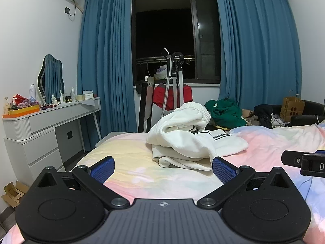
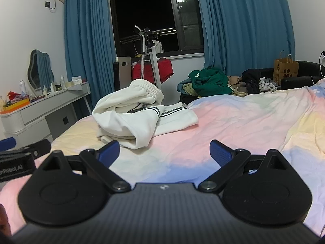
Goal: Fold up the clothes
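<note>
The white sweatpants [image 1: 182, 140] lie bunched on the bed [image 1: 126, 162], ahead of my left gripper [image 1: 163, 169] and right gripper [image 2: 164, 152], both spread wide and empty. Risk: pinching several stacked layers or the sheet beneath would drag the heap instead of spreading it. Only the right view shows the bed's far side.

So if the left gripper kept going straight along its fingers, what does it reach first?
Most likely the crumpled white garment with black-striped trim, heaped on the pastel pink-and-yellow bedsheet directly ahead of the open left gripper. Only bare sheet seems to lie between, though the fisheye leaves depth unclear.
</note>
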{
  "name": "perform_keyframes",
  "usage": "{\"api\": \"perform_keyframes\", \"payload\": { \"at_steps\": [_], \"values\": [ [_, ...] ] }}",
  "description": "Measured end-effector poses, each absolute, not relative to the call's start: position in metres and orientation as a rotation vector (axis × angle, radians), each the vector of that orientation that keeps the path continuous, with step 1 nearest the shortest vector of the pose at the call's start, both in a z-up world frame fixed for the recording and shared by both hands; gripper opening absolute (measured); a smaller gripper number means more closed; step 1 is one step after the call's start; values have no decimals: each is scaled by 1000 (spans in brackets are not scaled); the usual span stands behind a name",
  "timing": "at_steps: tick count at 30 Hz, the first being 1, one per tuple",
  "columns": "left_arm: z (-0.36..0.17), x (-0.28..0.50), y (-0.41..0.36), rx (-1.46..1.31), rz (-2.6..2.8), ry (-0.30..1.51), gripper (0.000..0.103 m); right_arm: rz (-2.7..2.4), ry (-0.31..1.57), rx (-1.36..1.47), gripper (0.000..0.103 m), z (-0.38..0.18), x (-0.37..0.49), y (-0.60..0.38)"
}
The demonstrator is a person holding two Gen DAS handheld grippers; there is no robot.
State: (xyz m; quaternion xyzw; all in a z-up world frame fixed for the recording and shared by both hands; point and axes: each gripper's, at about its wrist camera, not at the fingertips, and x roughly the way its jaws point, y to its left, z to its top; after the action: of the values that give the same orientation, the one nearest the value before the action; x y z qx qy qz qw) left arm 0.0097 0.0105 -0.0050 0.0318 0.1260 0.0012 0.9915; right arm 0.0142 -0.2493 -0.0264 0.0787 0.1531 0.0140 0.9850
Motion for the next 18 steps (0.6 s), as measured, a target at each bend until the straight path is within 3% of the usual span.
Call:
{"api": "perform_keyframes", "payload": {
  "at_steps": [18],
  "values": [
    [-14,27,13,50,-30,283,103,6,321,212,97,-28,16,-257]
  ]
}}
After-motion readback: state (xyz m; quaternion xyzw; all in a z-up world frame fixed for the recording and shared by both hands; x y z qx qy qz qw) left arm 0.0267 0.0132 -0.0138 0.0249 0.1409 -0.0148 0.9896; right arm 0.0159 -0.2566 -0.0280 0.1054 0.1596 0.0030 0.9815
